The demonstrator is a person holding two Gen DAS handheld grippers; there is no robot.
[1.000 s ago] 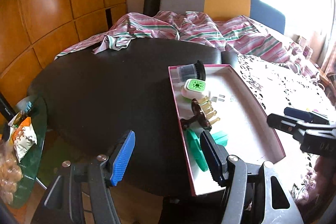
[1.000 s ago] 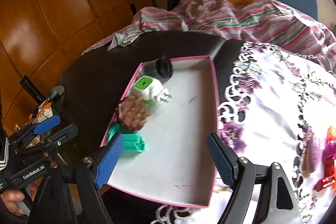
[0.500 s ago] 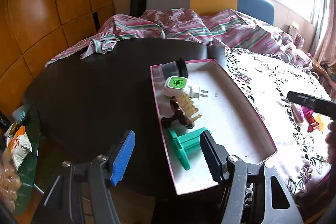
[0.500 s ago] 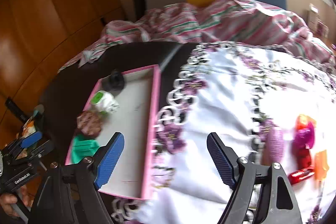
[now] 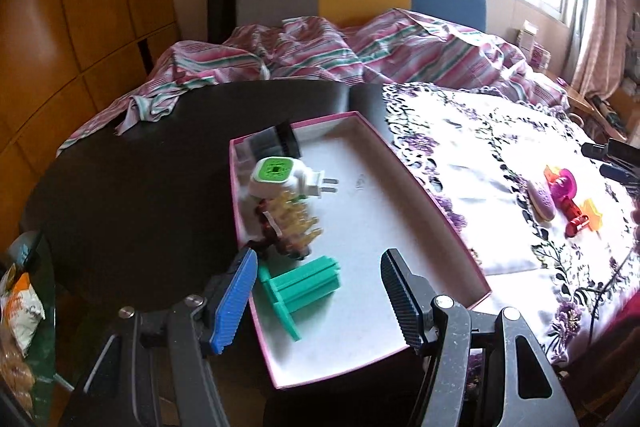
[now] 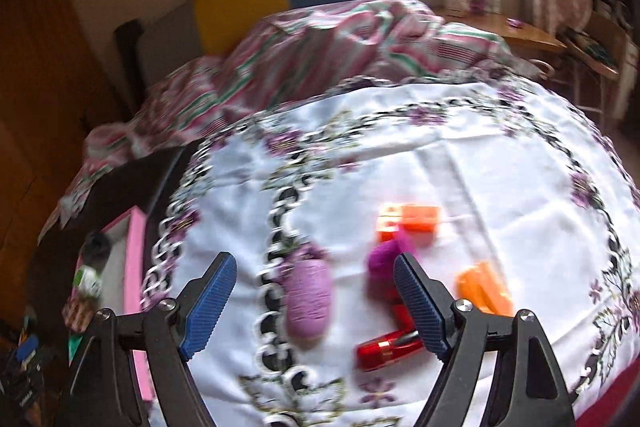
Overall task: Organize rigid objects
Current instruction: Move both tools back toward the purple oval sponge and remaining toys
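Your left gripper (image 5: 316, 295) hangs over the near end of the pink-rimmed tray (image 5: 436, 203), its fingers spread with nothing between them. The tray sits on the dark bench (image 5: 140, 187), its right long side along the edge of the white flowered cloth (image 5: 460, 155). Inside it, along the left wall from near to far, lie a green plastic piece (image 5: 304, 287), a brown and yellow bristled item (image 5: 288, 227), a white plug adapter with a green face (image 5: 280, 179) and a dark cylindrical piece (image 5: 276, 143) in the far left corner. The rest of the tray floor is bare.

Your right gripper (image 6: 312, 303) hovers above the cloth on the right part of the bench, fingers spread wide and holding nothing. Below and between them lies a purple oval item (image 6: 310, 299). Just to its right are a red cylindrical piece (image 6: 386, 347), a magenta piece (image 6: 384, 255) and, nearer the right edge, an orange piece (image 6: 484, 287). A second orange piece (image 6: 412, 223) lies just beyond the magenta one. This view is blurred, so finer detail is unreadable.

Past the far edge of the bench, a striped blanket (image 5: 320, 55) is bunched up.
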